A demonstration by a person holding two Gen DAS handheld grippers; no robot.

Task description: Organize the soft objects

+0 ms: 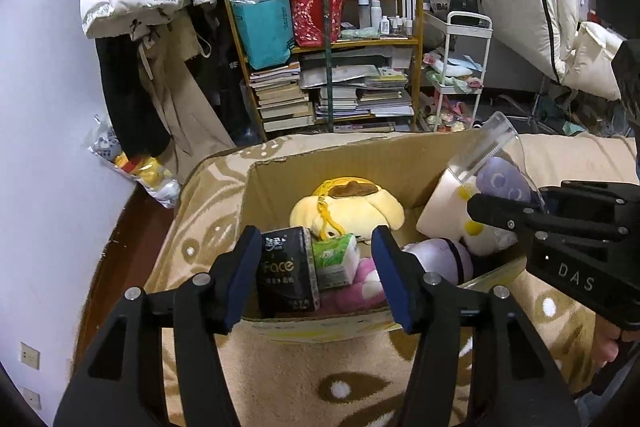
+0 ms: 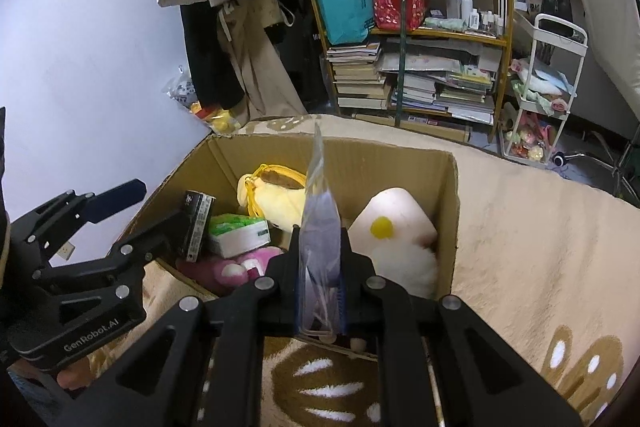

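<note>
- Cardboard box (image 1: 344, 155), open-topped, set on beige patterned plush blanket (image 1: 304, 379) as the collecting place: soft things gathered inside so that nothing spills.
- Already in the box: yellow dog-faced plush pouch (image 1: 352, 207) at the far wall, black tissue pack (image 1: 286, 273) and green-and-white tissue pack (image 1: 336, 259) near left, pink-and-white plush (image 2: 236, 269) beneath them, cream pillow with yellow dot (image 2: 394, 223) at right.
- Right gripper (image 2: 320, 287): jaws narrow, clamped on clear plastic bag holding a lavender soft item (image 2: 320, 227); bag pinched at its near end, so it stands edge-on, reaching up and away over the box's near rim, probably for lowering in.
- Left gripper (image 1: 316, 267): jaws apart, pads pressing on nothing; black and green tissue packs seen in the gap between the fingers, farther off inside the box, near-left corner.
</note>
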